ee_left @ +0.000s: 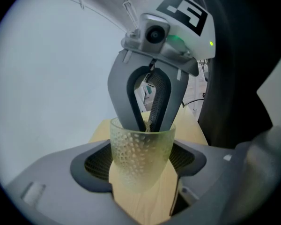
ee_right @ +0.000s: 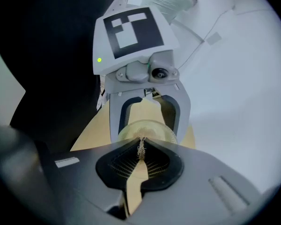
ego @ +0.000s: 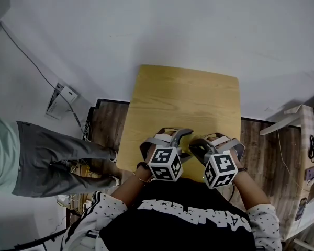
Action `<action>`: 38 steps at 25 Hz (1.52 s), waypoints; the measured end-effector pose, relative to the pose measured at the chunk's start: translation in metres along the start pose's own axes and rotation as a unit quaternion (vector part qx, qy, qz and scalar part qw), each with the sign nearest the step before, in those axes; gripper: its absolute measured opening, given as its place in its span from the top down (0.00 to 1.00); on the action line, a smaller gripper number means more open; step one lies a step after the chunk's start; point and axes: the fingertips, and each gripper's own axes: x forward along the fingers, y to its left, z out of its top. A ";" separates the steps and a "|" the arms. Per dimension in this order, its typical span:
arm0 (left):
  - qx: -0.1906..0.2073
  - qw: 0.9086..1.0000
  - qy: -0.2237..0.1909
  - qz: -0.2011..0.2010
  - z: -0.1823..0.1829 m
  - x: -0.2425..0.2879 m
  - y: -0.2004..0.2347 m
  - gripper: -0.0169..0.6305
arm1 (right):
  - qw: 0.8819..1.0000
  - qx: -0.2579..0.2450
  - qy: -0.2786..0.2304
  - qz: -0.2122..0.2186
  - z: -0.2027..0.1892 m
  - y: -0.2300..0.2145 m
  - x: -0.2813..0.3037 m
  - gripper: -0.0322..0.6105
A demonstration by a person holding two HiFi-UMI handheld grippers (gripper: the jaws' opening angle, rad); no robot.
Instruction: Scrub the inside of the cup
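Our right gripper is clenched on a thin fibrous wisp, its tips dipped into the mouth of the dimpled glass cup. We clamp the cup's sides in our left gripper, over the near edge of the wooden table.

We look steeply down on a light wooden table that stands on dark plank flooring, with a plain white surface beyond it. At the table's near edge the left gripper and the right gripper, each carrying a black-and-white marker cube, meet tip to tip, held by arms in dotted sleeves. A pale yellowish glimpse between them is too hidden for us to name. At far left a person in grey trousers stands near a white power strip and its cable.
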 end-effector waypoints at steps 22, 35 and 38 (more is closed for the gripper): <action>0.039 0.999 0.018 0.025 -0.007 0.002 0.005 0.41 | 0.892 0.421 -0.148 0.064 0.000 -0.016 0.005 0.91; 0.066 0.997 0.020 0.042 -0.008 -0.002 0.008 0.40 | 0.731 0.616 -0.260 0.135 0.003 -0.026 0.000 0.91; 0.070 0.996 0.015 0.049 -0.006 -0.004 0.010 0.40 | 0.678 0.657 -0.292 0.155 0.004 -0.030 -0.004 0.91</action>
